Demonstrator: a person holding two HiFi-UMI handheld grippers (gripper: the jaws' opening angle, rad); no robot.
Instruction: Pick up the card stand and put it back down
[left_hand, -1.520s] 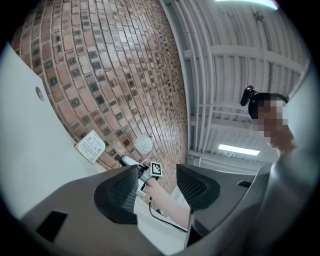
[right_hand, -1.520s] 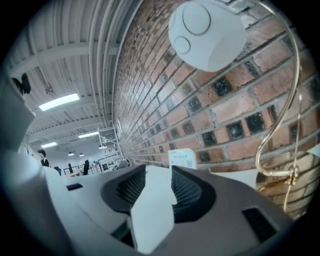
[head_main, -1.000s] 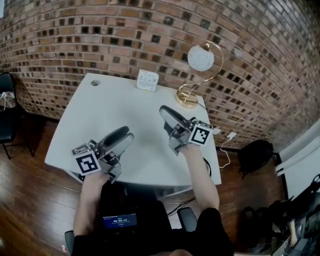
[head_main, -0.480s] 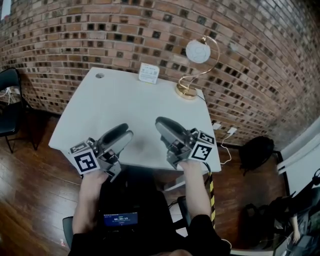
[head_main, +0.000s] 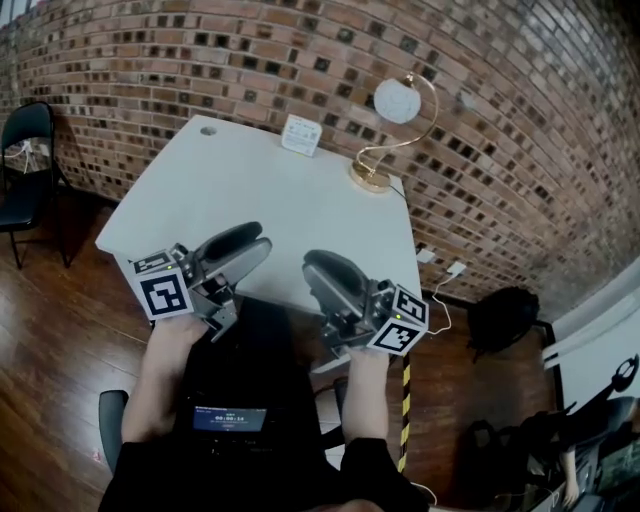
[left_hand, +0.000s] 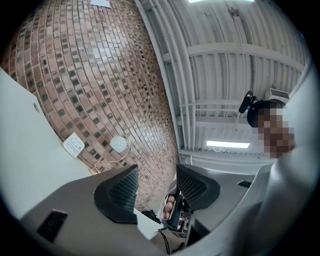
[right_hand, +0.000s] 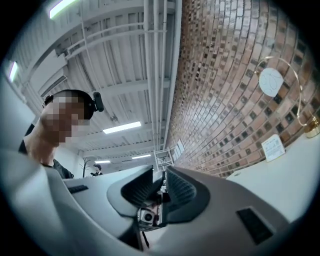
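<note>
Hovering on the left: the left gripper (head_main: 252, 243) hangs over the near edge of the white table (head_main: 250, 190). Its jaws are spread apart and there is nothing between them.
Card stand: the card stand (head_main: 300, 134) stands up on the far edge of the table, just left of the lamp. Its wide face runs left to right and looks toward the person. It is well apart from both grippers.
Right gripper: the right gripper (head_main: 318, 268) is at the near edge too. Its jaws have just been closing and now leave only a thin gap, with nothing in it.
Lamp: the gold lamp (head_main: 397, 101) is on the far right corner.
Nearer hand: both look about as far away, but the stand sits more in line with the right one.
Pose: arms are bent in close to the body, and both grippers point away and tip up a little.
</note>
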